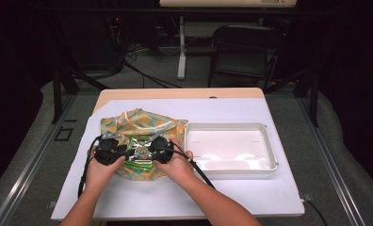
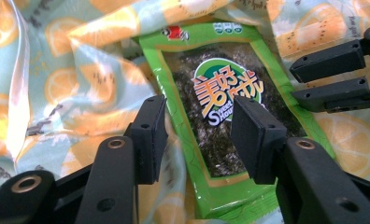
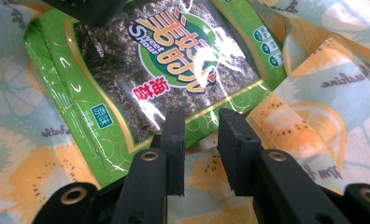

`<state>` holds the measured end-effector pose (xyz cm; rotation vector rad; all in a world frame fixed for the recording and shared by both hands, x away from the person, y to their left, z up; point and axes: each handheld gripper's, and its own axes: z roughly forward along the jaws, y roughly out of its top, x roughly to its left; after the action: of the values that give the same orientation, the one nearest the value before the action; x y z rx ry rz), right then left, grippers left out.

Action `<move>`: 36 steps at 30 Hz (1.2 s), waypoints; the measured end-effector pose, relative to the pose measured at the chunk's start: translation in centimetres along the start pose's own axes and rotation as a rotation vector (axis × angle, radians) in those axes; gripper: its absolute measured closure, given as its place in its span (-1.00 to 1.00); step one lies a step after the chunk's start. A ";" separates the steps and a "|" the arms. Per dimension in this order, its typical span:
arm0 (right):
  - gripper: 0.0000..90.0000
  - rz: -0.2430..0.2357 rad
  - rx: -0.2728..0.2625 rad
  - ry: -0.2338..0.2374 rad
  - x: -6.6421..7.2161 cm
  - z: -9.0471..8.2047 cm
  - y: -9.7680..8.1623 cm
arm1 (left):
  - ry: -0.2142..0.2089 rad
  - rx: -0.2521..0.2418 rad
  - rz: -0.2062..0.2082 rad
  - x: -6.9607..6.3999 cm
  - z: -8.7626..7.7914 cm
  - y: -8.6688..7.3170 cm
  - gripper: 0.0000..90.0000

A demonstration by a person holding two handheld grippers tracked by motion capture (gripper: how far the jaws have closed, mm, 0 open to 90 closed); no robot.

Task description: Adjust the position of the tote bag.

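Observation:
A green seaweed snack packet (image 2: pixel 220 93) (image 3: pixel 141 70) lies on a cloth bag printed with orange slices (image 1: pixel 137 121) (image 2: pixel 80 84) (image 3: pixel 314 107). In the high view the packet (image 1: pixel 140 165) sits between both hands. My left gripper (image 2: pixel 199 135) (image 1: pixel 110 149) hovers over the packet's lower half, jaws wide apart, pads clear of it. My right gripper (image 3: pixel 201 149) (image 1: pixel 160 149) faces the packet from the opposite end. Its jaws stand a narrow gap apart, with the packet's edge and fabric showing in the gap and no pad pressing. The right gripper's fingers (image 2: pixel 330 60) also show in the left gripper view.
A white plastic tray (image 1: pixel 269 141) stands just right of the bag on the white table cover (image 1: pixel 175 197). A black folding chair (image 1: pixel 243 52) and a stand leg (image 1: pixel 182 47) are beyond the table's far edge.

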<state>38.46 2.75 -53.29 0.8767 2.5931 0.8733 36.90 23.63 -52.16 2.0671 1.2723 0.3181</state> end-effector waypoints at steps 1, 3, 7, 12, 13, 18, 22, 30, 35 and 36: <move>0.61 -0.002 0.000 -0.001 0.0 0.0 0.0 | -0.013 0.015 -0.004 0.2 0.0 0.0 0.22; 0.61 -0.001 0.000 -0.001 0.0 0.0 0.0 | -0.024 0.020 -0.025 0.5 0.1 -0.1 0.22; 0.61 0.000 0.000 -0.001 0.0 0.0 0.0 | -0.054 0.029 -0.068 1.0 0.4 -0.1 0.22; 0.62 0.001 -0.001 -0.001 0.0 0.0 -0.1 | -0.090 0.042 -0.104 1.4 0.8 -0.1 0.20; 0.62 0.001 -0.001 -0.001 0.0 0.0 -0.1 | -0.098 0.042 -0.115 1.5 0.9 -0.1 0.20; 0.62 0.001 -0.001 -0.001 0.0 0.0 -0.1 | -0.116 0.060 -0.128 1.6 1.3 -0.1 0.18; 0.63 0.009 -0.012 0.001 0.1 0.0 -0.2 | -0.140 0.077 -0.138 1.8 1.6 -0.2 0.16; 0.64 0.012 -0.013 0.005 0.0 0.0 -0.1 | -0.174 0.075 -0.175 2.0 2.1 -0.5 0.11; 0.64 0.008 -0.012 0.003 0.1 0.0 -0.1 | -0.180 0.068 -0.185 2.1 2.0 -0.6 0.12; 0.64 0.010 -0.013 0.003 0.1 0.0 -0.1 | -0.179 0.068 -0.179 2.0 1.9 -0.6 0.14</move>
<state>38.33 2.74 -53.41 0.8859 2.5849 0.8941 38.52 24.74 -54.22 1.9705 1.3613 0.0092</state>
